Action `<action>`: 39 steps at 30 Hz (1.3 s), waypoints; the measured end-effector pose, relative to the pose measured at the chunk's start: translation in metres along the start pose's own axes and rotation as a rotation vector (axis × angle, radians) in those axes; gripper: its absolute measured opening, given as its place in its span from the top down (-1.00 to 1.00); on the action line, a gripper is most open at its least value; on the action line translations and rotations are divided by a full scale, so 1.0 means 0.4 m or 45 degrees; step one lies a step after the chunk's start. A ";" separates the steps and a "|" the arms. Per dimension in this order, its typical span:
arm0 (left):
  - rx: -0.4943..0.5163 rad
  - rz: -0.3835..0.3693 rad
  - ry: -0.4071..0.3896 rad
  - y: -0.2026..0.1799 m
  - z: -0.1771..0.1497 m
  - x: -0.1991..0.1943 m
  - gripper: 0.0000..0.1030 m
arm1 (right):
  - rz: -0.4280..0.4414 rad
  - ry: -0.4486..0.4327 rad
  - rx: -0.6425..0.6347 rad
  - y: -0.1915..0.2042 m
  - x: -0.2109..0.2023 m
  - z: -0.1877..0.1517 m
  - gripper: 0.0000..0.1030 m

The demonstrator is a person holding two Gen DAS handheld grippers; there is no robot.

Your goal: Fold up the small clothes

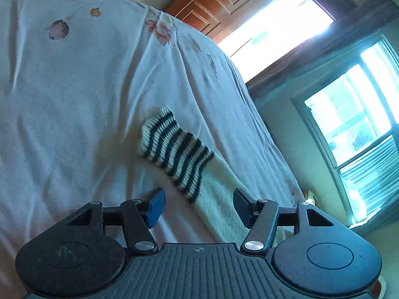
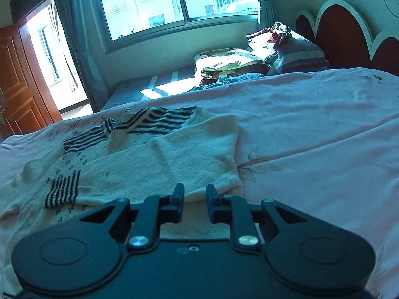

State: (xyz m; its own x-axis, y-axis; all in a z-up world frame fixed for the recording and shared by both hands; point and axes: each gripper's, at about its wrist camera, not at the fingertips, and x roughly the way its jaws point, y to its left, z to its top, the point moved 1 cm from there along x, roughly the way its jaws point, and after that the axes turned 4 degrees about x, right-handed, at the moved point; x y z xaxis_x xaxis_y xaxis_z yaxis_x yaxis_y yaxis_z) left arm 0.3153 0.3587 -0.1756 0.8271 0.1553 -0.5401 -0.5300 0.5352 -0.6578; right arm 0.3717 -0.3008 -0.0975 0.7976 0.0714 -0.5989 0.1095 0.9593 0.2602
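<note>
A small white knit sweater with black-and-white striped bands lies spread on the pale floral bedsheet. In the left wrist view one sleeve with a striped cuff stretches away from my left gripper, which is wide open with the sleeve lying between its fingers. My right gripper hovers at the sweater's near edge, its fingers a small gap apart with nothing held between them.
Pillows and piled bedding sit at the head of the bed by the red headboard. A window and a wooden door lie beyond the bed's far edge.
</note>
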 end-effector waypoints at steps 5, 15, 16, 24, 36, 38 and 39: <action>-0.041 -0.044 -0.018 0.023 0.026 0.037 -0.17 | 0.026 -0.042 0.025 0.054 -0.022 0.027 0.59; 0.584 -0.318 0.140 -0.338 -0.084 0.036 0.92 | 0.033 -0.053 0.067 0.052 -0.023 0.016 0.59; 0.687 -0.370 0.183 -0.413 -0.142 0.038 0.92 | 0.034 -0.051 0.080 0.049 -0.023 0.012 0.59; 1.029 -0.485 0.485 -0.761 -0.579 0.117 0.92 | 0.055 -0.059 0.233 -0.024 -0.041 0.014 0.58; 1.360 -0.509 0.327 -0.755 -0.661 -0.070 -0.42 | 0.402 0.147 0.465 0.021 0.087 -0.012 -0.11; 1.318 -0.455 0.279 -0.677 -0.595 -0.093 -0.42 | 0.414 0.187 0.443 0.056 0.122 -0.022 -0.13; 1.312 -0.383 0.240 -0.630 -0.563 -0.093 -0.42 | 0.402 0.206 0.419 0.074 0.140 -0.029 -0.13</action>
State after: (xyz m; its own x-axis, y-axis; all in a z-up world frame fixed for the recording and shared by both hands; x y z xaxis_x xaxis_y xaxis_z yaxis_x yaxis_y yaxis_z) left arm 0.3760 0.0312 -0.1080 0.8080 -0.1812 -0.5606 0.1732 0.9825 -0.0680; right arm 0.4126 -0.2653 -0.1322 0.7223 0.4118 -0.5556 0.0796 0.7486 0.6583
